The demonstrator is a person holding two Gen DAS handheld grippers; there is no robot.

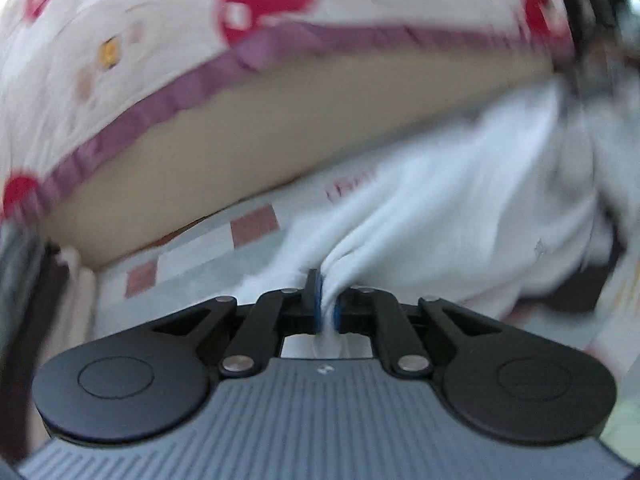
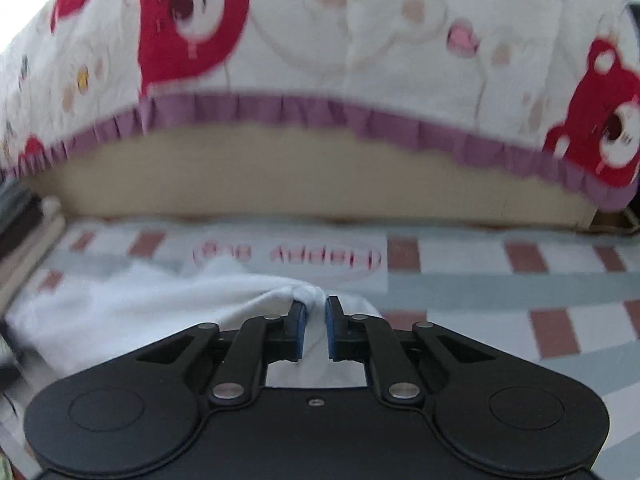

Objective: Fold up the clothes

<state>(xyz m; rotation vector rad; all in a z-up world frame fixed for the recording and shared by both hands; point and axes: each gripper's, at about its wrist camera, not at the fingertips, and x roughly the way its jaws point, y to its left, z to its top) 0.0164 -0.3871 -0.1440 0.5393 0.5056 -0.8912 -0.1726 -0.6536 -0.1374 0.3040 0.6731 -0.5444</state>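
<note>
The left tongs (image 1: 326, 300) are clamped tight on a bunched pinch of the white garment (image 1: 440, 216), the cloth squeezed between the blue pads (image 1: 317, 312) and trailing back toward the gripper body. From that pinch the garment fans out toward the right half of the left wrist view, blurred and rumpled, over the checked bed sheet (image 1: 208, 256) with its pink squares and grey bands.

The right tongs (image 2: 316, 312) stand narrowly parted, with a fold of the same white garment (image 2: 132, 304) gathered at their tips and lying between the blue pads (image 2: 298, 332); whether the pads actually press the cloth I cannot tell. The garment spreads from there into the lower left of the right wrist view, lying on the bed sheet (image 2: 480, 288), which carries a faint pink oval print just beyond the tips.

Across the middle of both views runs a tan board (image 2: 300, 176), and above it hangs a white cover (image 2: 360, 32) with red bears and a purple frill (image 2: 280, 112) along its lower edge.
</note>
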